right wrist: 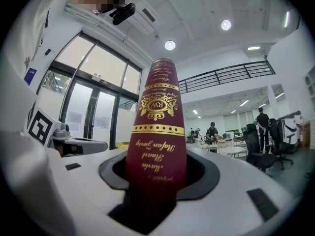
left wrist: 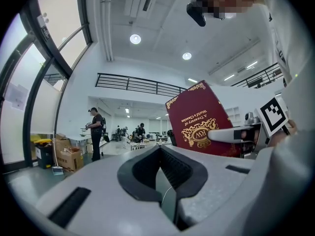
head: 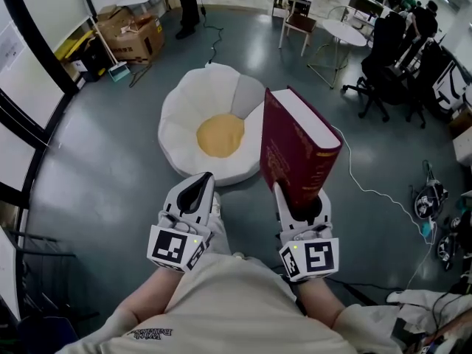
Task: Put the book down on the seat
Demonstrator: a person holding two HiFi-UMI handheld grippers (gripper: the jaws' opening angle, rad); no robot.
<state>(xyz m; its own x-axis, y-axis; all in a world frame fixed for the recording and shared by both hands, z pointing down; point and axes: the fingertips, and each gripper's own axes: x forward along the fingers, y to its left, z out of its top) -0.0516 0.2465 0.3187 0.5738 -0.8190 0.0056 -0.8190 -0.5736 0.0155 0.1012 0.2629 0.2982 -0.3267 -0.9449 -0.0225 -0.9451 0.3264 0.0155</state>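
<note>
A thick dark red book [head: 293, 150] with gold lettering stands upright in my right gripper [head: 296, 198], whose jaws are shut on its lower end. In the right gripper view the spine [right wrist: 157, 127] rises straight up from between the jaws. A low white flower-shaped seat [head: 188, 113] with a yellow centre [head: 220, 135] sits on the grey floor ahead, just left of and beyond the book. My left gripper [head: 201, 183] hovers beside the right one, shut and empty. In the left gripper view the book's cover [left wrist: 199, 122] shows to the right of the closed jaws.
Cardboard boxes [head: 133, 34] and a broom stand at the far left by the windows. A wooden chair [head: 298, 25], a round table [head: 344, 32] and black office chairs [head: 383, 72] stand behind the seat. A white cable [head: 369, 192] trails across the floor at right.
</note>
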